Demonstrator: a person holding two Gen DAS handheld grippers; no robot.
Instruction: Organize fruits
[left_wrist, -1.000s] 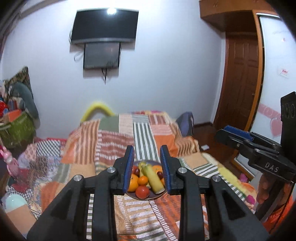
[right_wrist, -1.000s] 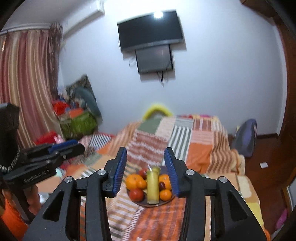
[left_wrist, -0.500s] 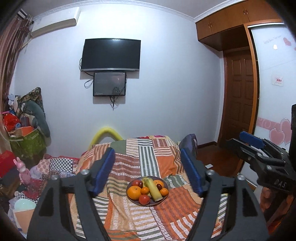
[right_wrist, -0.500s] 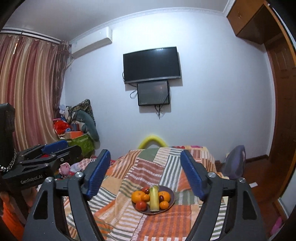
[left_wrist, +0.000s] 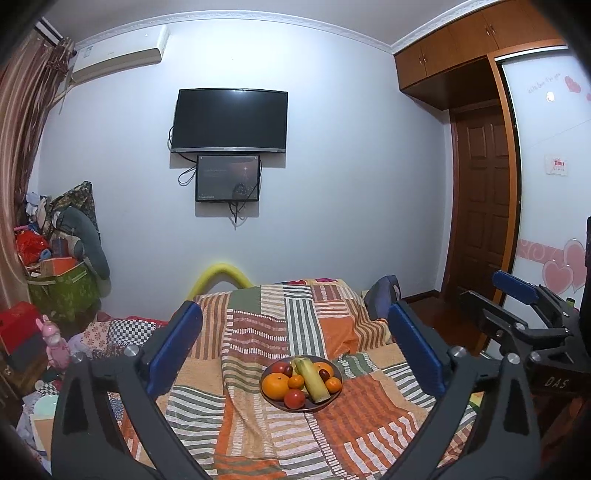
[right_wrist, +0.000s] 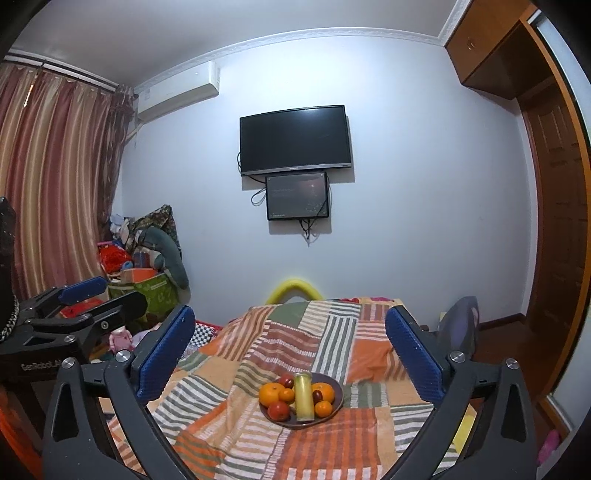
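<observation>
Both the left gripper (left_wrist: 295, 350) and right gripper (right_wrist: 290, 354) hang level, blue-padded fingers spread wide, holding nothing. The dark round plate of fruit (left_wrist: 334, 397) sits at 6 o'clock on the striped patchwork blanket (left_wrist: 258, 332); a black wall TV (left_wrist: 229, 120) at 12.

I held my left gripper (left_wrist: 295, 347) level and pointing forward, its blue-padded fingers (left_wrist: 173, 349) spread wide with nothing between them. My right gripper (right_wrist: 290, 350) sat beside it at the same height, equally wide and holding nothing. Each showed at the edge of the other's view, side by side.
</observation>
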